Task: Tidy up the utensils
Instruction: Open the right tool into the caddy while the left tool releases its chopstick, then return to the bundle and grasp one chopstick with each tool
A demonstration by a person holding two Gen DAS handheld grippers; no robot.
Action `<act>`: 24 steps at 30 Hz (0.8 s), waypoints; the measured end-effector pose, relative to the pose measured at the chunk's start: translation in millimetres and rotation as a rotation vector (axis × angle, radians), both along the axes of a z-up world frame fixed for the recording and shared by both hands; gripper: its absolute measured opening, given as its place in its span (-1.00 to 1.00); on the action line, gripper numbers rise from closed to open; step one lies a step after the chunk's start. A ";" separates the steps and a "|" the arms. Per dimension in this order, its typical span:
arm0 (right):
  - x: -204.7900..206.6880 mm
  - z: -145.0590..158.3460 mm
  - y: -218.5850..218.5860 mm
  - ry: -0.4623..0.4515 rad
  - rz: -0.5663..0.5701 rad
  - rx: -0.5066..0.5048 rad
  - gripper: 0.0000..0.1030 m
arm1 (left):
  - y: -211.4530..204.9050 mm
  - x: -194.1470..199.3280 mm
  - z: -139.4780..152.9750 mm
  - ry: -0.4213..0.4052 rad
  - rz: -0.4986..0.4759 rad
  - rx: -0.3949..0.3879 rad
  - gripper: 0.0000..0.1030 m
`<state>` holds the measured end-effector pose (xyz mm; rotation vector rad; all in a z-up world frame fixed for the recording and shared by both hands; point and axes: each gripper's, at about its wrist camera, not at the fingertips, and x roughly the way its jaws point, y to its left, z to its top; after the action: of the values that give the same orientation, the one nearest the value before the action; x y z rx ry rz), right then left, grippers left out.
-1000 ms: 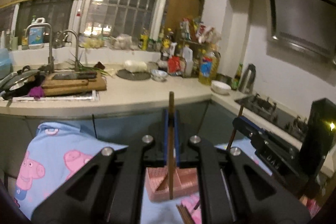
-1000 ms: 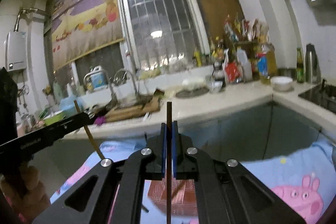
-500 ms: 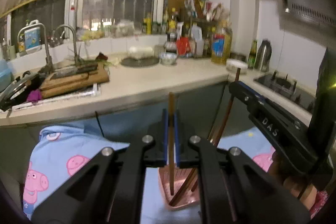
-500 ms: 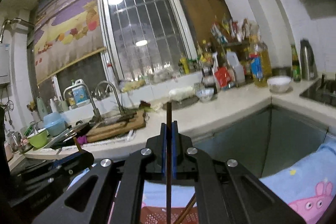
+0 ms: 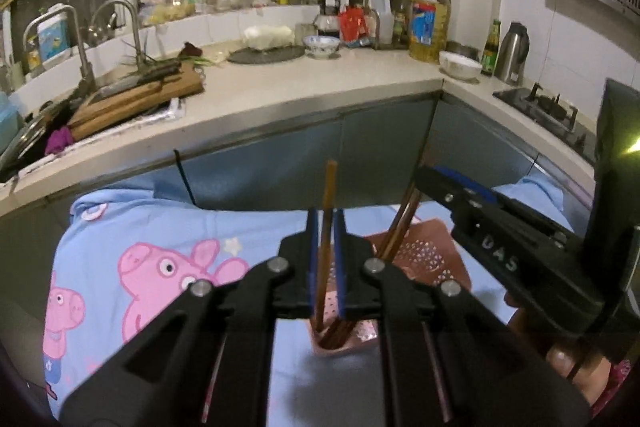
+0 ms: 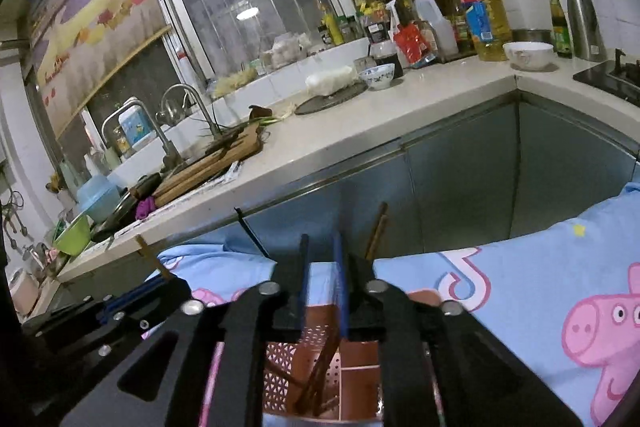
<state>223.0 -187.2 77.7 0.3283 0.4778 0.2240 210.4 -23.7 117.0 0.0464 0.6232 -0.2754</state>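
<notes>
A pink perforated utensil holder [image 5: 420, 255] [image 6: 360, 347] stands on a blue cartoon-pig cloth [image 5: 160, 267]. My left gripper [image 5: 325, 219] hangs just above it. Its jaws are opening around a brown chopstick [image 5: 329, 187], which leans a little, its lower end down in the holder. In the right wrist view the left gripper [image 6: 172, 283] is at lower left with that chopstick's tip [image 6: 146, 249] poking up. My right gripper [image 6: 322, 247] [image 5: 426, 175] stands open over the holder with nothing between its pads. Two chopsticks [image 6: 376, 231] [image 5: 404, 219] lean in the holder.
A counter [image 5: 300, 95] runs behind the cloth, with a sink, cutting boards [image 5: 132, 99], bowls and bottles on it. A stove [image 5: 548, 111] is at the right. The cabinet front [image 5: 320, 155] rises close behind the holder. A person's hand [image 5: 560, 359] holds the right gripper.
Both grippers came down over the holder. The right gripper's jaws parted and its chopstick now stands in the holder. The left chopstick's lower end went into the holder and it tilts.
</notes>
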 end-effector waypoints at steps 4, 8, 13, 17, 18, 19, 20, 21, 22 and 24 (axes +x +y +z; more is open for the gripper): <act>-30.7 23.6 -3.9 -0.080 -0.014 0.009 -0.98 | 10.0 -27.3 25.0 -0.067 0.012 -0.042 -0.85; -67.8 38.6 -4.4 -0.129 0.002 -0.018 -0.98 | 20.1 -60.6 40.8 -0.123 0.005 -0.078 -0.85; -125.9 5.2 0.3 -0.091 0.076 -0.101 -0.99 | 29.6 -106.3 10.6 -0.087 -0.058 -0.078 -0.85; -165.2 -64.7 8.0 0.047 0.104 -0.222 -1.00 | 30.3 -125.3 -51.5 0.058 -0.095 -0.045 -0.85; -173.0 -80.6 10.3 0.078 0.110 -0.249 -1.00 | 28.9 -129.4 -72.9 0.114 -0.111 -0.039 -0.85; -180.1 -96.0 11.7 0.111 0.119 -0.269 -1.00 | 27.5 -131.9 -89.2 0.158 -0.120 -0.038 -0.85; -189.5 -115.1 13.2 0.153 0.131 -0.291 -1.00 | 26.1 -133.5 -104.5 0.202 -0.128 -0.041 -0.85; -195.0 -126.2 13.8 0.178 0.135 -0.300 -1.00 | 22.7 -136.1 -125.0 0.265 -0.141 -0.051 -0.85; -200.8 -137.7 13.8 0.207 0.136 -0.305 -1.00 | 20.1 -138.3 -135.4 0.297 -0.148 -0.056 -0.85; -211.1 -155.6 12.8 0.252 0.141 -0.292 -1.00 | 11.3 -142.9 -157.2 0.359 -0.169 -0.063 -0.85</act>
<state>11.9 -174.4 -78.0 0.0354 0.7745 0.2475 67.5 -12.5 -40.3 -0.0115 0.9691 -0.4722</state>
